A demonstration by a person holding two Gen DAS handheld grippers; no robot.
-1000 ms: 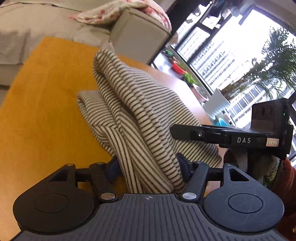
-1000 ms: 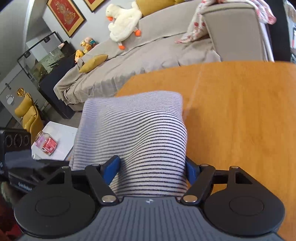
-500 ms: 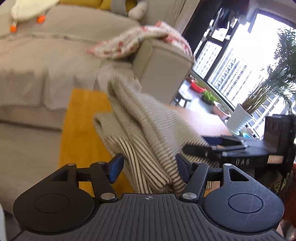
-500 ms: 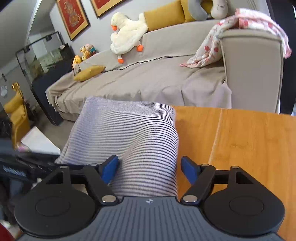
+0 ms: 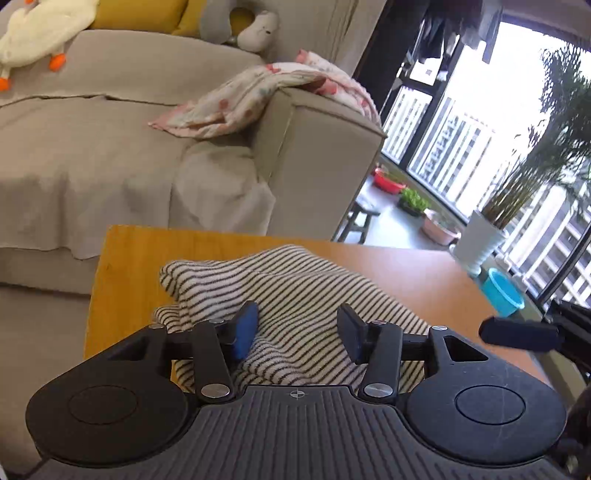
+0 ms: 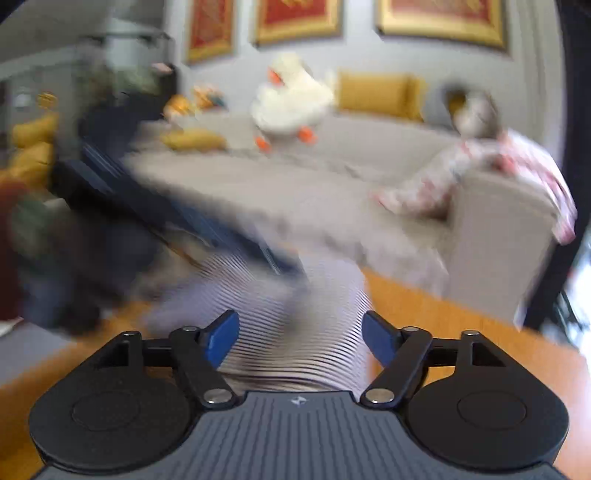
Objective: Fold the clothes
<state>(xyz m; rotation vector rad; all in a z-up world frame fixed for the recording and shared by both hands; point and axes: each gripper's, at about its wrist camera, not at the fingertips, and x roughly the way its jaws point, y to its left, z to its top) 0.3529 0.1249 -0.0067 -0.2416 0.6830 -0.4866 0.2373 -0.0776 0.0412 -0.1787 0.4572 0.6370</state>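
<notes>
A folded black-and-white striped garment lies bunched on the orange wooden table. My left gripper is open just above its near edge, the blue pads apart with cloth lying between them. My right gripper is open over the same striped garment; that view is badly motion-blurred. A dark blurred shape at the left of the right wrist view is the other gripper and hand. A fingertip of the right gripper shows at the right edge of the left wrist view.
A grey sofa stands beyond the table's far edge, with a pink patterned blanket over its arm and a white plush duck. Windows, potted plants and a blue tub are at the right.
Both grippers have opened and let go of the striped garment, which has dropped from hanging to lying bunched on the table. Both have tilted up and drawn back; the right one is moving fast.
</notes>
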